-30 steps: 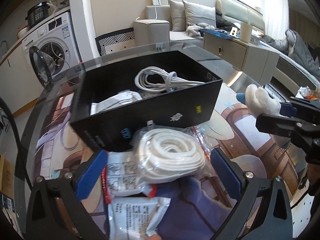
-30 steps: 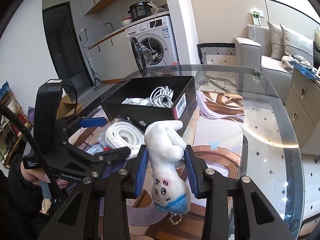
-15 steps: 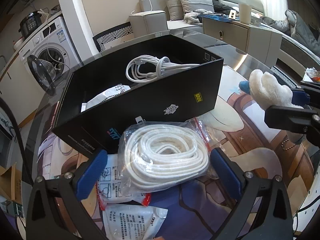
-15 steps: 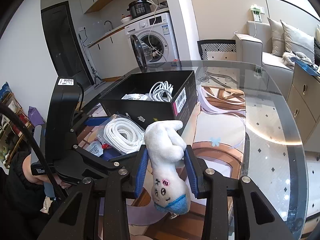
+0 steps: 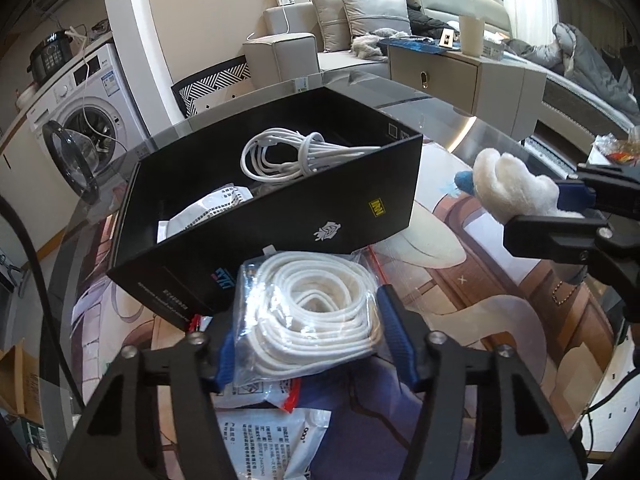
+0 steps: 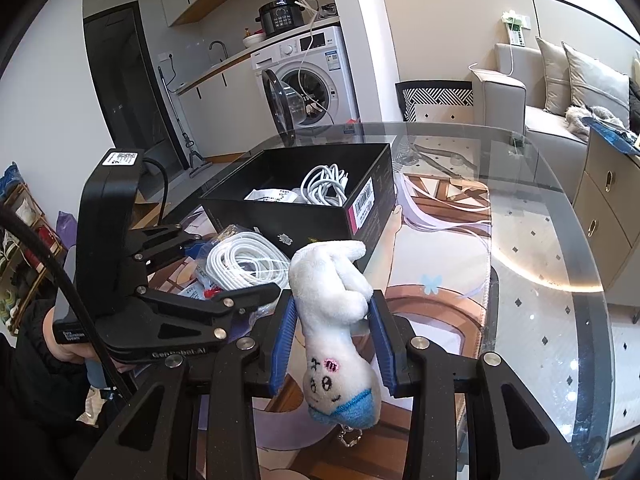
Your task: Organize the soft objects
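Left tongs (image 5: 308, 332) closing, seemingly pinching bagged white rope (image 5: 316, 312); right tongs (image 6: 332, 340) grip white plush (image 6: 336, 320).

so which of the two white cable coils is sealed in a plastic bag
The flat coil in a clear bag, on the table in front of the black box, between the closing left gripper pads. The other cable bundle lies loose inside the box.

Left gripper (image 5: 308, 336): jaws, wide apart a second ago, are closing and now flank the bagged white rope coil (image 5: 316, 308), blue pads at the bag's sides. The coil sits closer and larger in the left wrist view than before.
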A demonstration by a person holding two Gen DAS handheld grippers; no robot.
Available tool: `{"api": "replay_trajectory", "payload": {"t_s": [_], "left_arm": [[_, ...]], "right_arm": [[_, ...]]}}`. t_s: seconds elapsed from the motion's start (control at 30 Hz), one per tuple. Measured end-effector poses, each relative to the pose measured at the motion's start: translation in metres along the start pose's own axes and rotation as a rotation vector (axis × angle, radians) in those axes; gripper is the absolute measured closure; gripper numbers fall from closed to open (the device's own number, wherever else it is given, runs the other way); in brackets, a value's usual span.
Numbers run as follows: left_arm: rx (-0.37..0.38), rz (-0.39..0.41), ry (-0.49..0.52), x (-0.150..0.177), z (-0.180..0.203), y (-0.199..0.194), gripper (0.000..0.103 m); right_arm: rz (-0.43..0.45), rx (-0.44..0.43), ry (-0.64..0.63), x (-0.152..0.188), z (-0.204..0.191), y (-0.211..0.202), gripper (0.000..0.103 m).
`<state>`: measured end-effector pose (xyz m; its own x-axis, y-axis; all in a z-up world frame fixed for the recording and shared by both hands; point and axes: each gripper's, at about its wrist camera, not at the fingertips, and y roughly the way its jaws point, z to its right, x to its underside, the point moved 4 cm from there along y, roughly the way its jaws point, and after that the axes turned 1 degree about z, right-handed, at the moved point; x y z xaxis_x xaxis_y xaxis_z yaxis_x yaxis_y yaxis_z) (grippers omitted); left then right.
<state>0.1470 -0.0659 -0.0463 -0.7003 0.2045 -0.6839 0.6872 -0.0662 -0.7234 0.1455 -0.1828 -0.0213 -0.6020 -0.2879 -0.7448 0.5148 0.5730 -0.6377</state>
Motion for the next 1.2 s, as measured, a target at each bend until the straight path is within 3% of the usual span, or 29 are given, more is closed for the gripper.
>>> {"api": "replay_trajectory", "payload": {"t_s": [0.13,0.37,0.4,0.43,0.6,0.97,1.2], "left_arm": [[0.03,0.018,-0.037,-0.001,-0.007,-0.006,0.058],[0.078,0.018,-0.079,0.003,-0.015,-0.012,0.059],[0.083,0.017,-0.085,0.005,-0.016,-0.013,0.054],[0.088,0.01,-0.085,0.005,-0.017,-0.014,0.041],[0.07,0.006,-0.036,0.007,-0.008,-0.014,0.019],[-0.014,-0.006,0.094,0.013,0.014,-0.002,0.019],[-0.029,0.012,0.121,0.018,0.014,-0.007,0.034]], "right_arm": [[0.002,0.0,-0.002,-0.001,-0.001,-0.002,0.067],[0.001,-0.003,-0.006,0.0,-0.002,-0.003,0.067],[0.0,-0.004,-0.006,0.0,-0.002,-0.003,0.067],[-0.001,-0.004,-0.005,0.0,-0.002,-0.003,0.067],[-0.004,-0.007,-0.007,-0.001,-0.003,-0.003,0.067],[-0.006,-0.007,-0.007,0.0,-0.003,-0.003,0.067],[-0.005,-0.008,-0.009,0.0,-0.003,-0.003,0.067]]}}
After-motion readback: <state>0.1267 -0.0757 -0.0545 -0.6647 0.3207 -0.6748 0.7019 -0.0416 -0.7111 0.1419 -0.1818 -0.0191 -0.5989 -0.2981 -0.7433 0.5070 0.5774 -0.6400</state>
